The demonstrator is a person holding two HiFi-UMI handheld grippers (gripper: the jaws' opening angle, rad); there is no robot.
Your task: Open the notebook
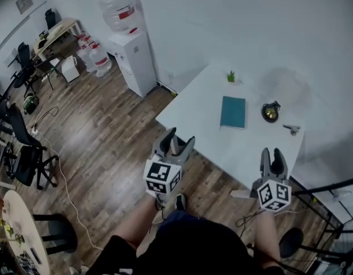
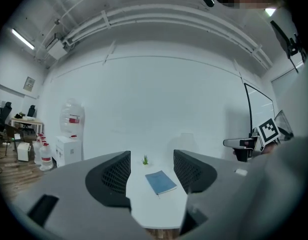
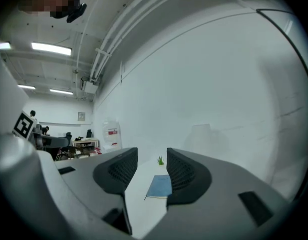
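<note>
Left gripper [image 2: 152, 171]: jaws stood wide apart, nothing between them. Right gripper [image 3: 152, 171]: the same, jaws parted and empty. The teal notebook [image 1: 233, 112] lay closed and flat on the white table [image 1: 193, 113], well ahead of both pairs of jaws, and neither touched it. Past the left jaws we saw it in the gap; past the right jaws it was partly hidden behind the right-hand jaw. A small green plant [image 1: 230, 76] stood beyond the notebook.

White table [image 1: 199, 119] against a white wall [image 1: 222, 22]; wood floor [image 1: 102, 130], water dispenser [image 1: 133, 62] beside.
</note>
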